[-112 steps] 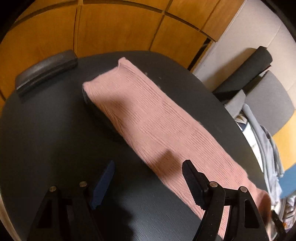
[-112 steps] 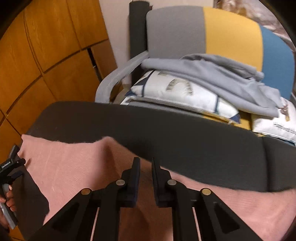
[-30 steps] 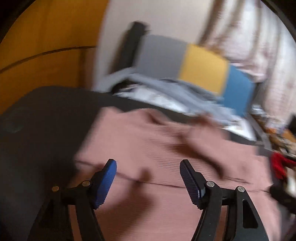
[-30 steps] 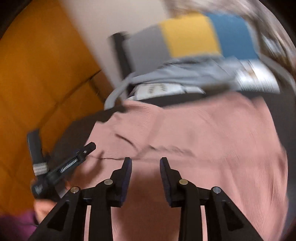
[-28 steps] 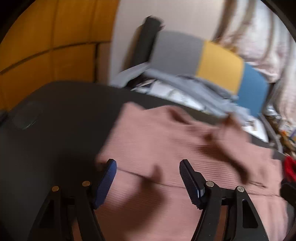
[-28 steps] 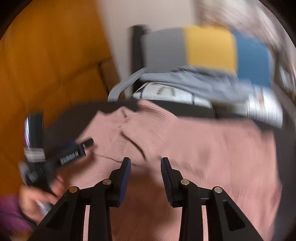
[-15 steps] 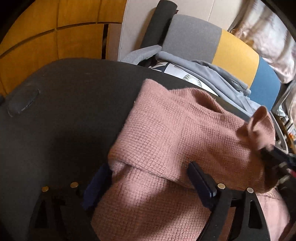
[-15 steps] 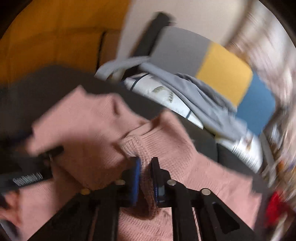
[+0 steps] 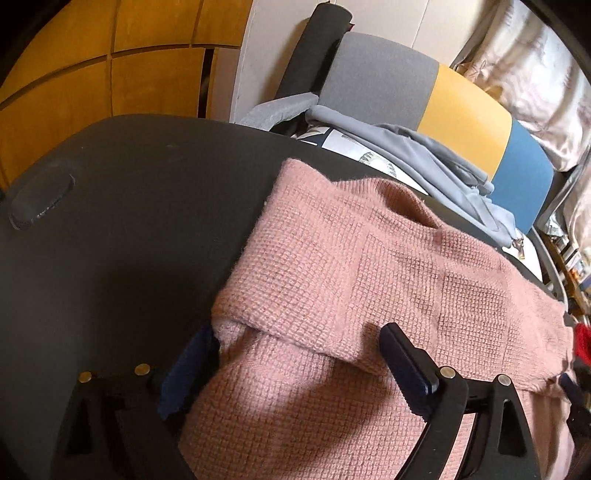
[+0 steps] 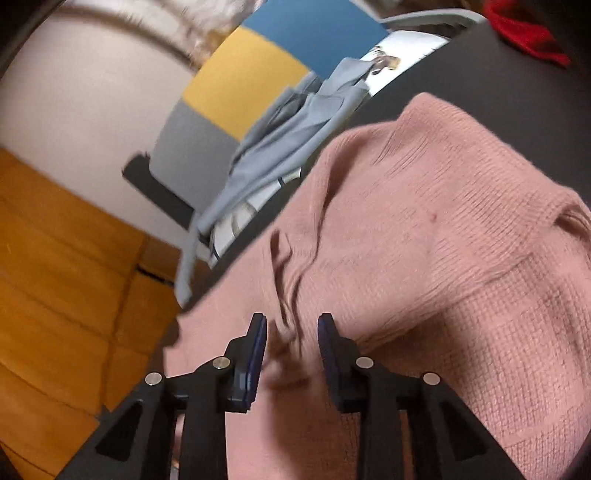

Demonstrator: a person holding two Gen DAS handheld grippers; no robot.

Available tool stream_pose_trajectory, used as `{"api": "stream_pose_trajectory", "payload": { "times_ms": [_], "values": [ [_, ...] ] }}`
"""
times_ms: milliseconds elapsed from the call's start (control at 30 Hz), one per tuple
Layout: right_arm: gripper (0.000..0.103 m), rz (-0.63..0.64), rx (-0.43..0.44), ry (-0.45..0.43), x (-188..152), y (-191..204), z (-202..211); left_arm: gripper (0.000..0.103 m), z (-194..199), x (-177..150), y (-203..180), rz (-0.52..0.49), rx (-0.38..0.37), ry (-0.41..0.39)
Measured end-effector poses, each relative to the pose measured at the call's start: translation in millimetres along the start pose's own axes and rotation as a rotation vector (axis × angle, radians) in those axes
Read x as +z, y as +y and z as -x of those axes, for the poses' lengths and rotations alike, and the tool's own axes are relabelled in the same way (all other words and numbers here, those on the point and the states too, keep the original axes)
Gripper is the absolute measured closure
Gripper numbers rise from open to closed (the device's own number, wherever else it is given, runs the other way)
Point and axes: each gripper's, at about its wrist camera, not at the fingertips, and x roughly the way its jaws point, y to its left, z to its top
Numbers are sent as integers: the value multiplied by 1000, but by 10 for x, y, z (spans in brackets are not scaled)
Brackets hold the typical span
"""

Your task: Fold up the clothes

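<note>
A pink knitted sweater [image 9: 369, 266] lies folded over itself on the dark round table [image 9: 129, 206]. Its upper layer ends in a thick folded edge just ahead of my left gripper [image 9: 295, 354], whose fingers stand wide open on either side of that edge, low over the cloth. In the right wrist view the same sweater [image 10: 424, 240] fills the middle, rumpled with creases. My right gripper [image 10: 291, 332] is open with a narrow gap and holds nothing, just above the cloth.
A chair with grey, yellow and blue back [image 9: 424, 88] stands behind the table, with a grey garment [image 9: 424, 155] and a printed cushion on it. Wooden panels [image 9: 110, 74] line the wall at left. A dark flat case [image 9: 40, 195] lies at the table's left. Red cloth [image 10: 524, 26] lies far right.
The right gripper has let go of the sweater's edge and opened; the lifted flap now lies flat on the lower layer. The left gripper stays open over the fold.
</note>
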Motion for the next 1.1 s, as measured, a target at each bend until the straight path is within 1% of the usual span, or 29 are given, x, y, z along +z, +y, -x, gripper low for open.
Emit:
{"api": "stream_pose_trajectory", "payload": {
  "times_ms": [67,133,167,200,233,267,333,367,467,500,533,600,633,667,700,733,767,800,833,867,900,933,1000,1067,1100],
  "values": [
    [72,18,-2,28,31,77,-81,10,-6,3,-2,0,-2,1],
    [71,105,-18,66,52,225,-227,9,-9,5,-7,-4,-1,1],
    [75,151,-29,85,58,301,-301,9,-9,5,-10,-5,1,2],
    [91,209,-55,105,47,384,-379,9,-10,7,-11,-6,1,2],
    [95,263,-88,116,31,462,-427,9,-9,8,-9,-4,-1,1],
    [96,292,-91,106,25,520,-414,9,-5,9,1,1,-6,-2],
    [96,356,-96,42,13,663,-243,9,3,12,20,13,-16,-7],
    [96,384,-125,17,13,704,-187,9,7,13,30,19,-21,-10],
    [98,390,-213,-2,45,656,-212,8,18,16,59,36,-36,-18],
    [98,375,-225,21,80,579,-314,8,22,17,69,42,-41,-20],
    [98,343,-207,54,85,488,-371,8,26,18,78,47,-46,-23],
    [92,277,-173,110,95,314,-463,8,34,21,98,59,-56,-29],
    [82,235,-173,100,108,259,-409,8,38,22,107,65,-61,-31],
    [80,197,-178,86,123,213,-352,8,40,24,111,67,-63,-32],
    [79,174,-208,51,144,208,-268,8,43,34,104,67,-57,-28],
    [77,177,-222,-8,163,239,-134,8,57,53,104,73,-49,-21],
    [77,216,-205,-49,167,315,-37,11,71,73,103,79,-41,-14],
    [77,294,-180,-71,164,444,6,14,97,95,113,98,-43,-16],
    [77,394,-173,-77,141,603,6,16,146,123,143,143,-64,-35],
    [77,482,-172,-74,107,743,-29,16,185,152,162,180,-86,-54],
    [77,561,-167,-58,65,866,-98,16,189,184,144,192,-101,-64],
    [77,619,-164,-29,26,971,-222,16,156,221,81,175,-89,-57],
    [77,690,-178,45,-28,1115,-505,16,50,298,-101,99,-42,-36],
    [77,744,-227,104,-90,1166,-775,16,-80,353,-305,-11,-9,-28],
    [77,768,-252,126,-112,1174,-892,16,-156,372,-375,-56,24,-12]
  ]
}}
